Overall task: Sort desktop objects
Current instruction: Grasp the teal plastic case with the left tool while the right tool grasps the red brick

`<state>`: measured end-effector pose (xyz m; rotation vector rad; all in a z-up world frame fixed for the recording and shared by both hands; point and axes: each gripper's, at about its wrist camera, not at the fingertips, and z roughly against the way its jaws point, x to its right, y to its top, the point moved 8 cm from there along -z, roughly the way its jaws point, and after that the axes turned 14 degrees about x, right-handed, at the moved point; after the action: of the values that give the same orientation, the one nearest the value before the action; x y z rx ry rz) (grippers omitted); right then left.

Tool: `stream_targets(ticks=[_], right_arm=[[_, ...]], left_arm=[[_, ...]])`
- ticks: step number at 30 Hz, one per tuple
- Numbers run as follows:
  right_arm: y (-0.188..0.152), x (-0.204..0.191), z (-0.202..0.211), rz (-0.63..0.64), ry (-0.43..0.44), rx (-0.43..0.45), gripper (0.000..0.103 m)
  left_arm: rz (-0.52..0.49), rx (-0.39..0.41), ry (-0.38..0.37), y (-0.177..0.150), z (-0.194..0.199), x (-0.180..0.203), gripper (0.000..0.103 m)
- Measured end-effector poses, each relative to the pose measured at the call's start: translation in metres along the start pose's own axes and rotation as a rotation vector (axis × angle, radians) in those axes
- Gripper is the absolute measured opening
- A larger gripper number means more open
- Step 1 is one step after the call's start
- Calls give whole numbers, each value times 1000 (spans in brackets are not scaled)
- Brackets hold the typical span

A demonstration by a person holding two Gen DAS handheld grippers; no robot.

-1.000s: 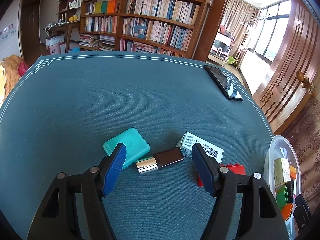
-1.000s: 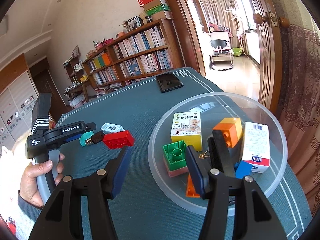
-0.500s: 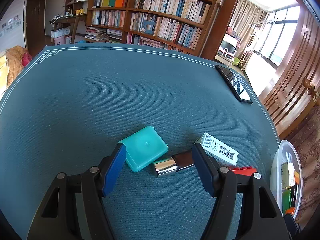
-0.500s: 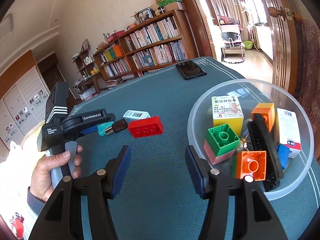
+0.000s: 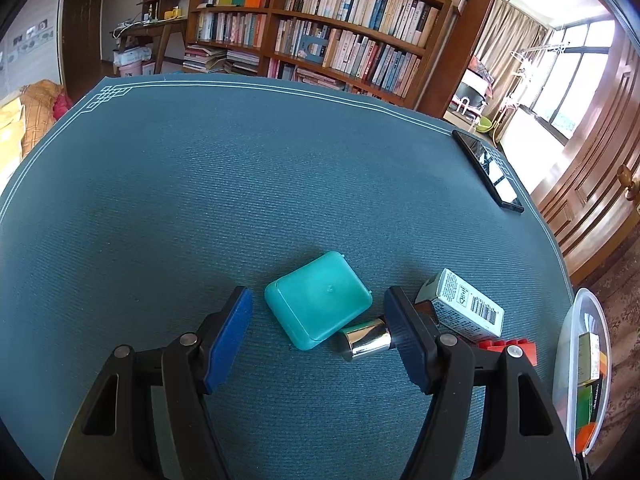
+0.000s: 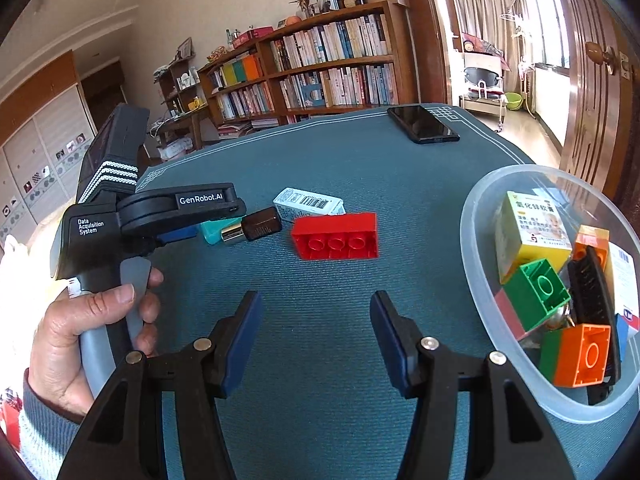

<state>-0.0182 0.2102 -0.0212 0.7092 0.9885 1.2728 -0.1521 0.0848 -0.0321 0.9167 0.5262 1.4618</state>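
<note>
We see the left gripper with jaws set well apart, gripping nothing; the teal square case lies on the cloth between its blue pads, touching neither as far as we can tell. The dark tube with a silver cap rests against the case's near corner, and its dark body passes behind the right-hand pad. A white barcoded carton lies just beyond that pad, with the red brick beside it.

The right gripper is likewise open and empty, hovering over bare cloth; the red brick, studs facing us, lies ahead of its jaws and apart from them. A hand grasps the left tool's grey handle.

Legible writing: "GenRobot.AI" and "Data Acquisition System" on the left tool's body. The yellow box in the clear bowl carries Chinese print we cannot read with confidence.

The bowl, right of the brick, also holds green, orange and other blocks and a black comb-like item. Surface: teal tablecloth with a white line border; a black phone lies at the far edge. Behind: wooden bookshelves, a curtained window, a wooden door.
</note>
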Motion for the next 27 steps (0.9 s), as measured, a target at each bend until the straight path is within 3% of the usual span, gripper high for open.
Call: stream_targets(ticks=[27], right_arm=[[15,13,-48,-44,-45,-26,61]], left_arm=[[-10,23,-6,1,-4,-8,71]])
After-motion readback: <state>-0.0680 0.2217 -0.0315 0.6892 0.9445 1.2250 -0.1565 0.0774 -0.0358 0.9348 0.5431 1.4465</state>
